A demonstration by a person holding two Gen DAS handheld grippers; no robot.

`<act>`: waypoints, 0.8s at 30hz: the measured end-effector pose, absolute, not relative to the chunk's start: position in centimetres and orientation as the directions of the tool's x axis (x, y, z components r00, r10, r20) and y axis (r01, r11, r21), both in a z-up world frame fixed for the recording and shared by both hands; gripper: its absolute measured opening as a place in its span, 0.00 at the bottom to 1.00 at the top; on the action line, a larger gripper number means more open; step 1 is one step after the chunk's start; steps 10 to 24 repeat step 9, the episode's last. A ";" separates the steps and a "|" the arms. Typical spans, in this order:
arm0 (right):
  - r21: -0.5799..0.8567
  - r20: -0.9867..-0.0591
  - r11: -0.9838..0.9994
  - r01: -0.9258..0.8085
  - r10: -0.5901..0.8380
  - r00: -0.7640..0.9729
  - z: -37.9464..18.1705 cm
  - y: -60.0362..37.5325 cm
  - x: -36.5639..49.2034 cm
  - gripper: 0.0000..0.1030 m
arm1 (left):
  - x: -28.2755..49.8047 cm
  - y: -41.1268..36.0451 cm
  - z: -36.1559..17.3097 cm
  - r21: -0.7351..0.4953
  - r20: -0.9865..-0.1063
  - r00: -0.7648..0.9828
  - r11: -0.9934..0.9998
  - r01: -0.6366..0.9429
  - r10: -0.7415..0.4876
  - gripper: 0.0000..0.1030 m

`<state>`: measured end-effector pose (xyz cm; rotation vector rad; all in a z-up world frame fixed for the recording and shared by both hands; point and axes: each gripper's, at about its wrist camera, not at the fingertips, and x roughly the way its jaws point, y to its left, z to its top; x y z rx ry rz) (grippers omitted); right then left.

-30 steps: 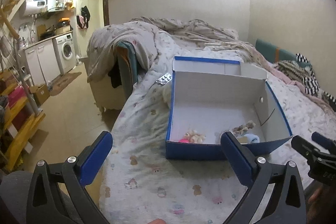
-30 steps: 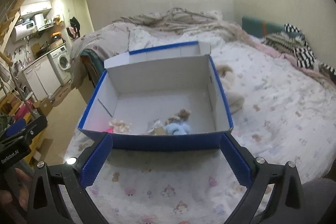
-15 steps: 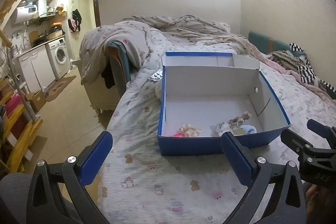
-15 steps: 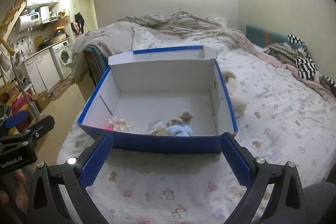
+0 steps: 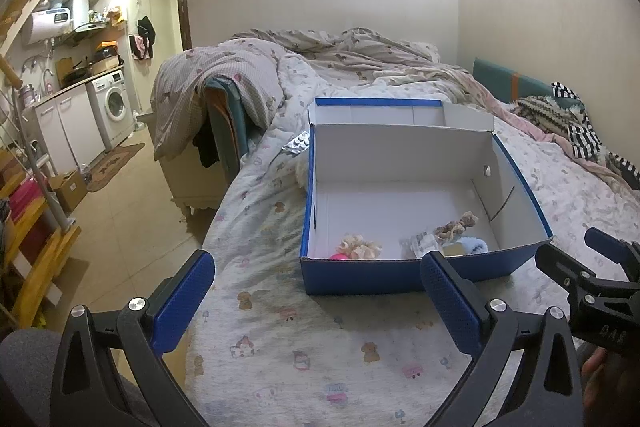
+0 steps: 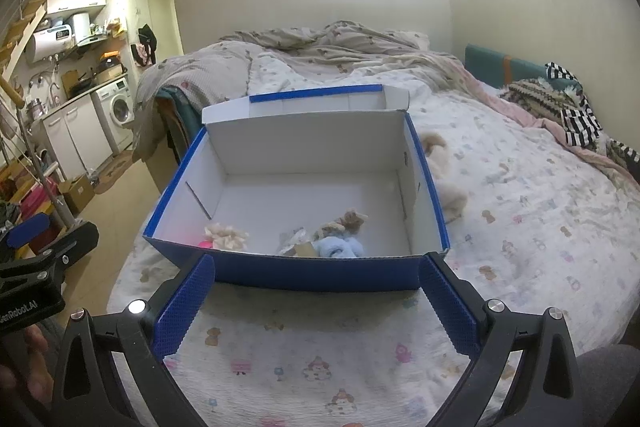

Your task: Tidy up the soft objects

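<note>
Bedroom opening onto a kitchenette with a white front-loading washing machine (image 5: pixel 114 105); wide bed under a white cartoon-print quilted cover (image 6: pixel 520 195), bearing an open blue cardboard box with white interior (image 6: pixel 304 273). Inside, near the front wall: cream ruffled scrunchie (image 6: pixel 226 235), pale-blue fluffy scrunchie (image 6: pixel 339 247), brown scrunchie (image 6: pixel 349 219); a cream plush toy (image 6: pixel 444 179) lies just outside the box's right wall. All judged light, limp, compressible, best pinched mid-bulk; left gripper (image 5: pixel 316 301) and right gripper (image 6: pixel 316 301) both spread wide, empty.
</note>
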<state>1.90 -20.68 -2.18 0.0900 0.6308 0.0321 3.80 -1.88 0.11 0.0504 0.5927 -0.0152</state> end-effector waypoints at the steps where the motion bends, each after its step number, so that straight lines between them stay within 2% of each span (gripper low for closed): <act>1: 0.095 -0.588 0.996 -0.003 0.059 0.807 -2.2 -20.7 1.9 1.00 | 3.8 -1.9 0.1 0.044 -0.560 0.828 0.999 0.031 -0.001 1.00; 24: 0.094 -0.588 0.996 -0.003 0.058 0.807 -2.1 -20.7 1.9 1.00 | 3.5 -2.5 0.0 0.049 -0.558 0.830 0.998 0.041 -0.007 1.00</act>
